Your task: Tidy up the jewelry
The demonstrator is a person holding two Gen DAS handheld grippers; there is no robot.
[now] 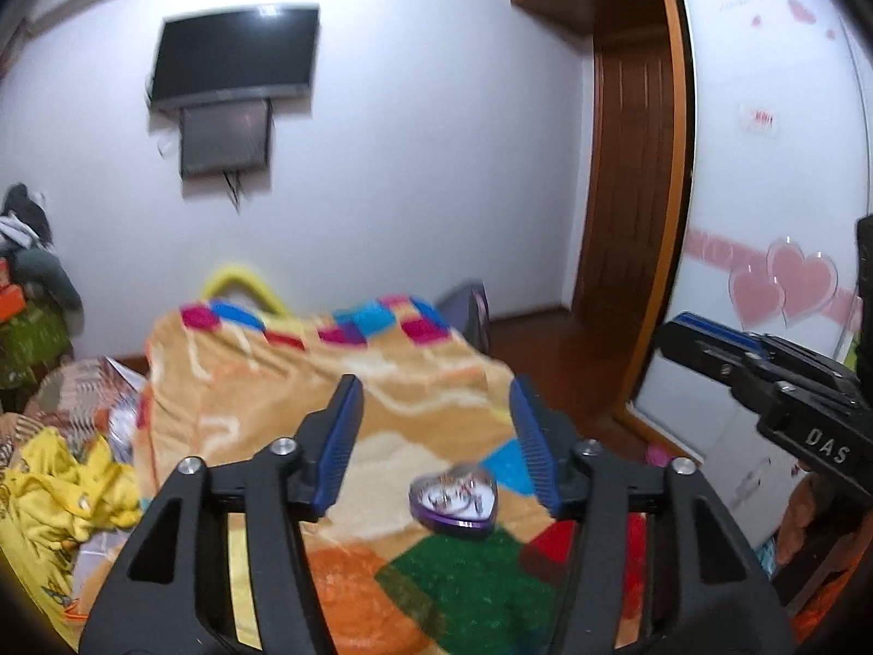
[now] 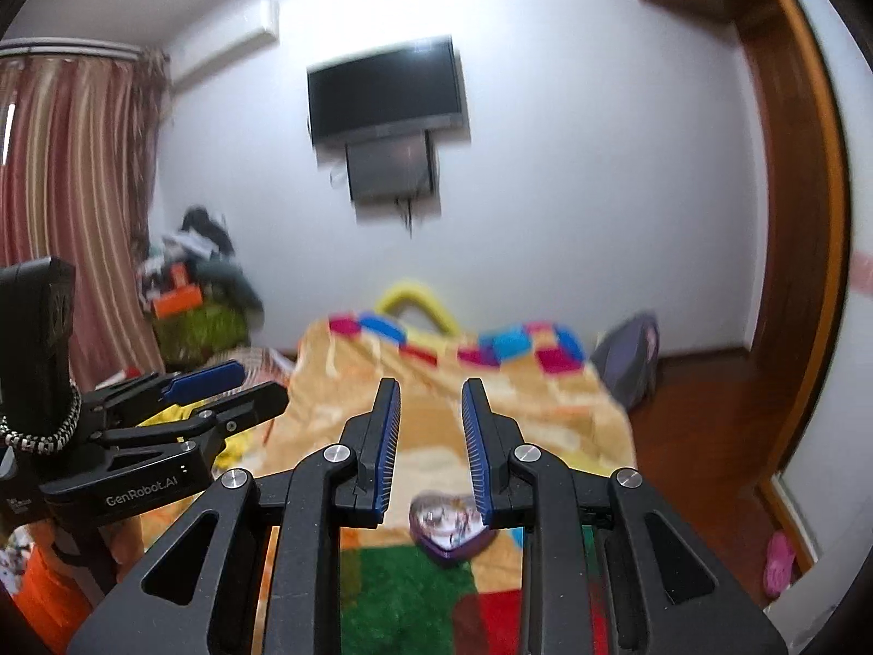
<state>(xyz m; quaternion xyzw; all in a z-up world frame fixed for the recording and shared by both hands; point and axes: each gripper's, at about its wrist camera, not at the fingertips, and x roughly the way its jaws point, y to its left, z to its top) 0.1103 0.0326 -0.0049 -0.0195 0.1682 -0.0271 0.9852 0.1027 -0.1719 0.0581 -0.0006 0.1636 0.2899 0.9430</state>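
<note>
A purple heart-shaped jewelry box [image 1: 454, 505] lies open on the patterned blanket [image 1: 305, 382], with small jewelry pieces inside. My left gripper [image 1: 436, 398] is open and empty, held above the bed behind the box. My right gripper [image 2: 431, 387] is open with a narrower gap and empty; the box [image 2: 448, 529] shows low between its fingers. Each gripper shows in the other's view: the right one at the right edge [image 1: 764, 376], the left one at the left [image 2: 218, 387].
The bed carries an orange blanket with coloured squares. Yellow clothes [image 1: 71, 491] lie at its left. A wall TV [image 1: 234, 54], a wooden door frame [image 1: 627, 218], a white wardrobe with pink hearts [image 1: 775, 164] and a grey bag [image 2: 627, 360] surround it.
</note>
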